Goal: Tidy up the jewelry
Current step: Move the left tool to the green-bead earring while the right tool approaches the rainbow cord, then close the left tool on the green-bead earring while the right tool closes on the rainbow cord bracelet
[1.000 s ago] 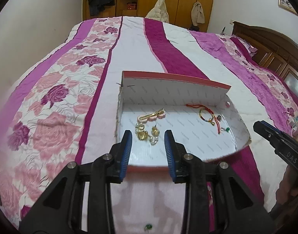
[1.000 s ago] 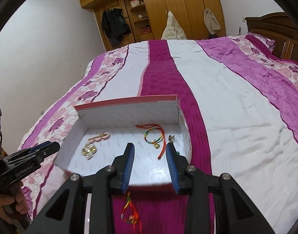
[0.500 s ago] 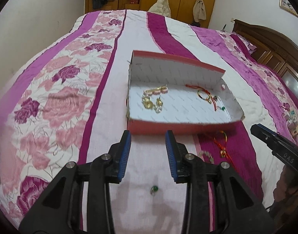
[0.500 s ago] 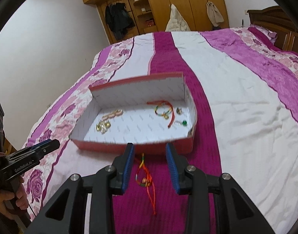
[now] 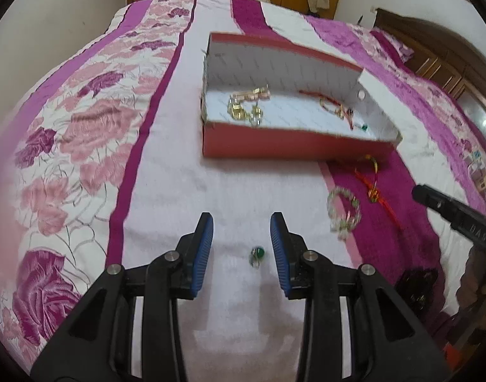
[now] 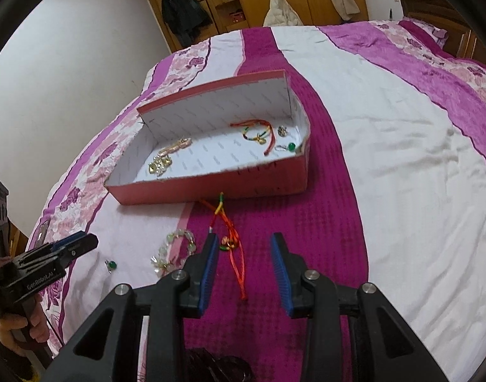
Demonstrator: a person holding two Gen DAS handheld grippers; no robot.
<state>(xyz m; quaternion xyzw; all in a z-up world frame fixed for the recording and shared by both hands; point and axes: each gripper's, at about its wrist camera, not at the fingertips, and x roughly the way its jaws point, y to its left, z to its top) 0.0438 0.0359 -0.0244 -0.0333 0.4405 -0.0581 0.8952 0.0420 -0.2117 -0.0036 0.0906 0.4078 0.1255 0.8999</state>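
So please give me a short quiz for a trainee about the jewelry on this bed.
1. True or false: the green ring lies inside the red box.
2. Which piece lies nearest the right hand-held gripper? A) red cord bracelet B) bead bracelet C) green ring
3. Fill in: the left hand-held gripper is ____, nothing in it.

Key: 1 false, it lies on the bedspread; 2 A; 3 open.
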